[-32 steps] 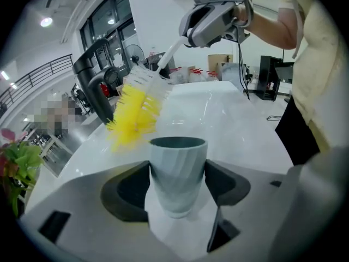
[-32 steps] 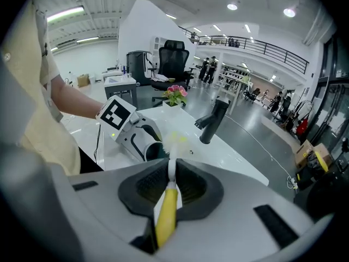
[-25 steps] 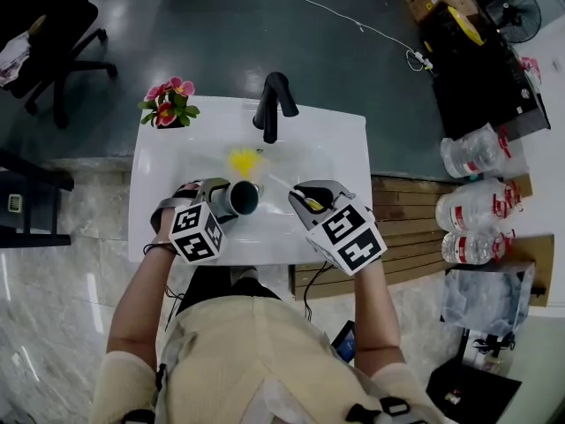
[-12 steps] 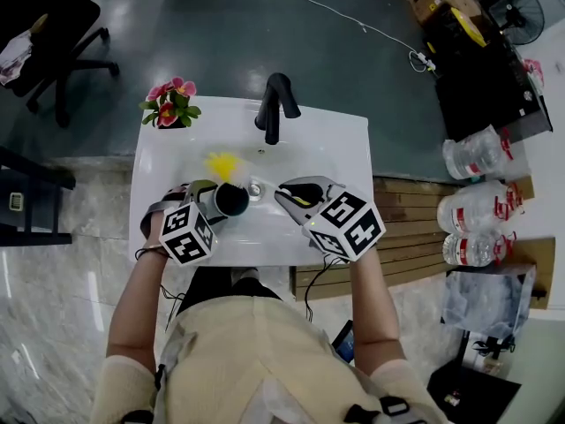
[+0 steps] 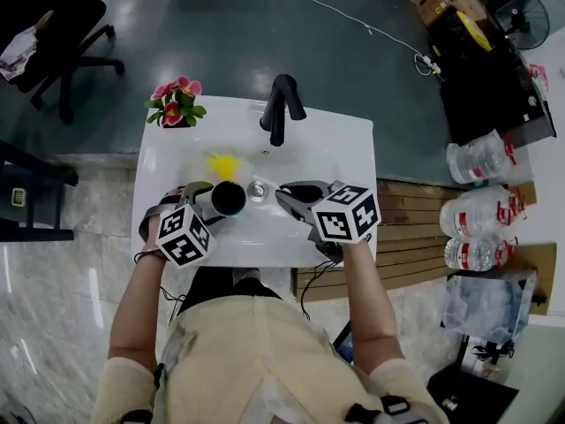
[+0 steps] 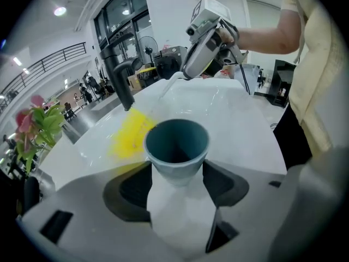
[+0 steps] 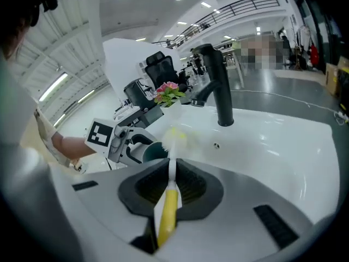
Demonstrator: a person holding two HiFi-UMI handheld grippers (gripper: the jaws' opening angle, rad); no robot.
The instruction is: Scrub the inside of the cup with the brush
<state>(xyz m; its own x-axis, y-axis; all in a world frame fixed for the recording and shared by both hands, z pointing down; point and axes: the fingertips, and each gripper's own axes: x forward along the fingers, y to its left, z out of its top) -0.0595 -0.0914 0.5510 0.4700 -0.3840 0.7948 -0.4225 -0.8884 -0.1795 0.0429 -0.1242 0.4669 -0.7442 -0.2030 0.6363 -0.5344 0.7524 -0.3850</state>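
Left gripper [image 5: 206, 203], fingers closing on the teal-rimmed cup [image 6: 177, 143] between them, cup held tilted over the white sink [image 5: 305, 153], right gripper [image 7: 170, 182], fingers clamped narrow on the brush [image 7: 166, 212] handle, yellow bristles outside the cup, just beside its rim, black faucet [image 5: 281, 106] behind.

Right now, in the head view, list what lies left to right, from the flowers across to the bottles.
flowers → cup → sink drain → right gripper → water bottles
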